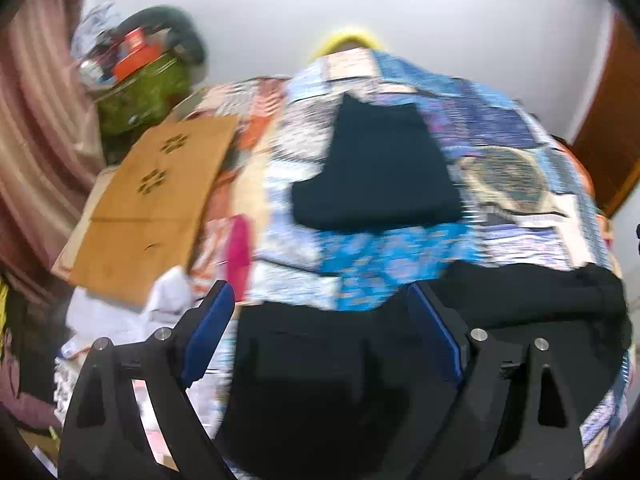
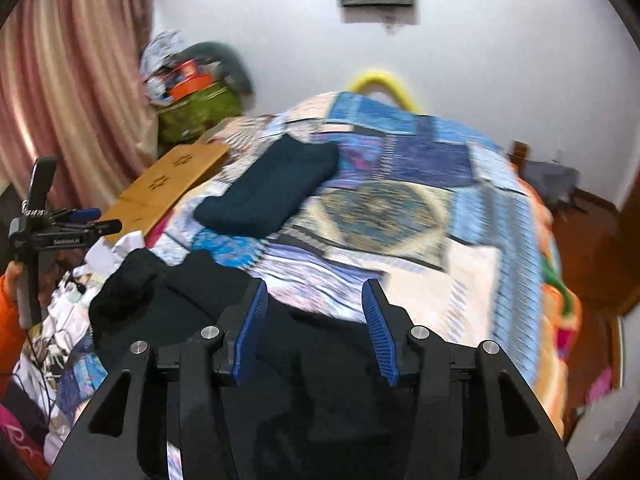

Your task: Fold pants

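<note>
Two grippers above a bed, both views blurred by motion. Left gripper (image 1: pixel 322 300) with blue pads (image 1: pixel 208 332) set wide apart, nothing pressed between them; only dark cloth lying lower, behind the gap. Right gripper (image 2: pixel 314 300) with fingers parted to a middling width, also gripping nothing, pads clear of the fabric. Black pants (image 2: pixel 168 292) in a loose, crumpled heap at the near edge of the patchwork quilt (image 2: pixel 420 216), directly under both grippers, spreading to the near left in the right wrist view. Farther on the quilt, well apart from the heap, a folded dark garment (image 1: pixel 380 172), flat and neat. At the far left, beside the bed, a brown cardboard sheet (image 1: pixel 152 204) with cut-out patterns, and beyond it a green bag (image 1: pixel 140 96) with an orange box (image 1: pixel 136 52) on top. Pink striped curtain (image 2: pixel 72 80) at the left, white wall (image 2: pixel 480 60) at the far side. A yellow curved thing (image 2: pixel 380 80) behind the far edge of the bed, kind not clear.
</note>
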The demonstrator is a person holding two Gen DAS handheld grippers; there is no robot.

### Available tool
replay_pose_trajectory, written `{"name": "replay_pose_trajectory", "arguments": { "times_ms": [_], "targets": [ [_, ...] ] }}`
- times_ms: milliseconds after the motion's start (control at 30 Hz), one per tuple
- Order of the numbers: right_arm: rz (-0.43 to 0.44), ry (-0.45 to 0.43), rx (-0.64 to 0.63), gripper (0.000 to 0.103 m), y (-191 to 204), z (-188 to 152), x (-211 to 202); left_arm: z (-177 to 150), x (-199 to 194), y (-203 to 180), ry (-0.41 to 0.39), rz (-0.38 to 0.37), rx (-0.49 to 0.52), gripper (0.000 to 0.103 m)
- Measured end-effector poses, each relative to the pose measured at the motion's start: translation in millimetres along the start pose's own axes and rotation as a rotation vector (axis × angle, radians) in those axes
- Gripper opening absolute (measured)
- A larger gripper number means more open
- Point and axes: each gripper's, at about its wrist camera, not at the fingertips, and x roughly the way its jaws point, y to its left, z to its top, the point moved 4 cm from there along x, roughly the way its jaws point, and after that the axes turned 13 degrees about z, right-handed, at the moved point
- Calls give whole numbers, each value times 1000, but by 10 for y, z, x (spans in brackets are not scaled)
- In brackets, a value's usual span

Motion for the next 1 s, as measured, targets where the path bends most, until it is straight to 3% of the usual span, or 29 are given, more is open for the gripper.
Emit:
{"name": "replay_pose_trajectory", "arguments": {
  "times_ms": [200,500,633,733,800,833,933,1000],
  "targets": [
    [96,119,7,45,285,133,757,-229,528,399,108,25,-35,88],
    [181,291,31,45,571,125,1574,-609,1126,275,267,-35,-22,88],
    [206,357,14,45,693,104,1801,-678,1140,136,260,-89,9,85],
    [222,415,-8,45,771,60,1968,-719,1130,52,258,-112,30,66],
    [224,447,-4,40,795,25,2058,-760,1123,11,256,-103,40,45],
    [225,461,6,29,801,0,2101,-766,1120,16,252,-83,44,42],
    [207,461,5,18,820,-46,2169,-765,1072,21,212,-51,48,33],
    [176,401,-33,12,847,-6,2094,-773,1032,58,180,-30,50,30]
  ]
}}
